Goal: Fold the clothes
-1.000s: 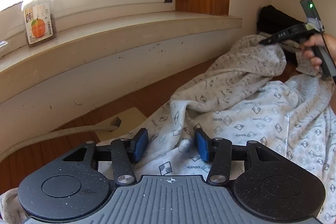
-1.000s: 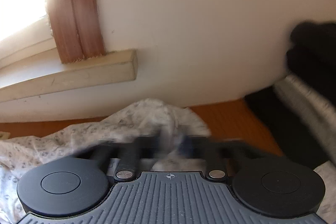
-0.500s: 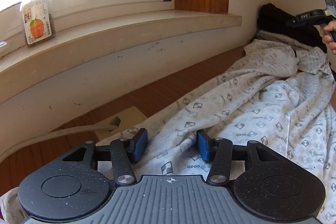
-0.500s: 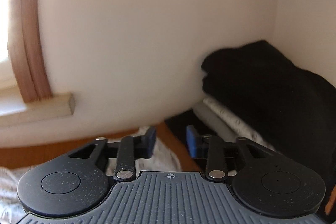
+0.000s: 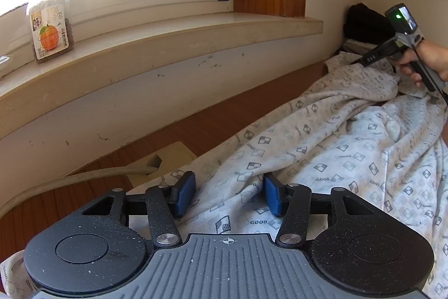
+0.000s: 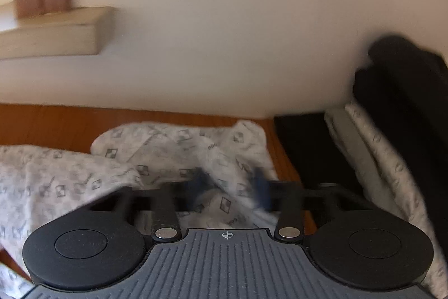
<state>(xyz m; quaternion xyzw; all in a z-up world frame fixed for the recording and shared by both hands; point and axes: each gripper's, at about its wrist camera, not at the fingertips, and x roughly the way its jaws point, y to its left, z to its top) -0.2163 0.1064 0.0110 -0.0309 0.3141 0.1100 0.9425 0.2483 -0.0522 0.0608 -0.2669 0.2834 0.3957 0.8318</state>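
Note:
A white garment (image 5: 336, 153) printed with small checked squares lies crumpled on the wooden surface (image 5: 224, 125). My left gripper (image 5: 228, 195) stands open at the near edge, and a raised fold of the garment runs between its blue pads (image 5: 183, 195). At the garment's far corner (image 6: 168, 147) is my right gripper (image 6: 229, 184), held by a person's hand (image 5: 428, 63). Its jaws are closing, blurred, with a ridge of the cloth between them and the pads still apart.
A jar (image 5: 49, 21) with an orange label stands on the windowsill (image 5: 196, 32). A grey cable (image 5: 84, 175) runs into a beige floor plate (image 5: 170, 159). Folded black and grey clothes (image 6: 406, 91) are piled in the far right corner by the wall.
The right gripper let go of the far corner, swung up towards the black pile with jaws open, then came back down over that corner. The cloth's far end sank. The left gripper stayed put.

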